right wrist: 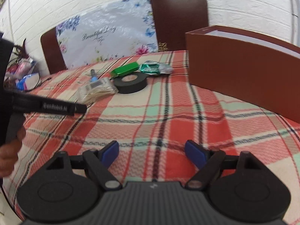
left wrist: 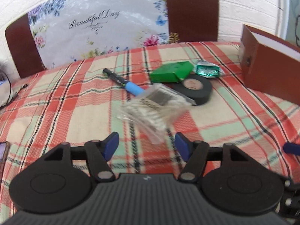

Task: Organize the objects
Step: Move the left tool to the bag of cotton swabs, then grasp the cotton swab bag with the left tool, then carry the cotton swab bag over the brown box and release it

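The things lie clustered on the checked worktop [left wrist: 56, 97], left of the one brown box [right wrist: 243, 60]. From the left: one marker pen [left wrist: 120, 79], stiff and thin, best pinched mid-barrel; one clear packet of swabs [left wrist: 150, 108], light, soft and likely slippery, blurred just ahead of the left tongs [left wrist: 147, 146], best taken across its narrow side; one green carton [left wrist: 171, 71], light but rigid; one roll of black tape [left wrist: 195, 89], firm, to be gripped across its rim; one crinkly foil wrapper [left wrist: 207, 70], flimsy. Left tongs stand open, pads not pressing on the packet. Right tongs [right wrist: 151, 154] are open and empty over bare cloth.
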Action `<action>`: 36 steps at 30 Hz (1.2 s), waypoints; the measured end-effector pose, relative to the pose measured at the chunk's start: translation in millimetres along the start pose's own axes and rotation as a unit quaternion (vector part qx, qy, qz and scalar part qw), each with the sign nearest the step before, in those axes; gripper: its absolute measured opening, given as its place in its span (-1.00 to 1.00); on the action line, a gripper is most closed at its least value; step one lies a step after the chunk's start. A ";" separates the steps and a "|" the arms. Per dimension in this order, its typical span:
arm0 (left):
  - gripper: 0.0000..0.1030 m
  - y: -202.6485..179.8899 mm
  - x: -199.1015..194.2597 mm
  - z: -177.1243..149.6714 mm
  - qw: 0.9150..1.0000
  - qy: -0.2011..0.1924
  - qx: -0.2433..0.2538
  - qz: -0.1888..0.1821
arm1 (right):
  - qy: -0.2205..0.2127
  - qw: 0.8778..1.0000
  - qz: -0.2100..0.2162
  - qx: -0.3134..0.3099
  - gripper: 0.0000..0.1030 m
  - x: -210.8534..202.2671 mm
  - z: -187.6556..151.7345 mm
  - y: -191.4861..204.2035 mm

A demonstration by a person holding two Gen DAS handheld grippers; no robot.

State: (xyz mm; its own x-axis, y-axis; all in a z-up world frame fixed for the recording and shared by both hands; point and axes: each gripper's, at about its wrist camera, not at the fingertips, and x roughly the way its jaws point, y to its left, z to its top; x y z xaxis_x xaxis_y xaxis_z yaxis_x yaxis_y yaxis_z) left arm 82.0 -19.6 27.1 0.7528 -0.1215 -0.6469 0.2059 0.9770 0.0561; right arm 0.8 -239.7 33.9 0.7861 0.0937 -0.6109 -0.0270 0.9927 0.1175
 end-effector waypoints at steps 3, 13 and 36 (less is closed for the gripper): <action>0.38 36.3 15.1 14.3 0.993 0.035 -0.100 -0.060 | 0.001 1.000 -0.001 -0.021 0.61 5.6 2.5 10.0; 0.19 70.2 40.6 24.8 0.962 0.073 -0.227 -0.136 | -0.022 0.987 0.097 -0.126 0.64 71.4 67.9 67.6; -0.40 -27.1 -10.2 -5.7 0.970 0.074 -0.102 -0.207 | -0.018 0.990 0.064 -0.124 0.32 30.1 18.3 54.9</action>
State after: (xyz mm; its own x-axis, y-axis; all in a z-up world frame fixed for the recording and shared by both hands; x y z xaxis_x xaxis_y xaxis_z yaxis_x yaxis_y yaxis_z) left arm 65.2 -43.8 27.8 0.5308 -0.4995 -0.6846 0.3317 0.8659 -0.3746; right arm 34.3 -183.8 36.2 0.7879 0.2223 -0.5742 -0.2757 0.9612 -0.0062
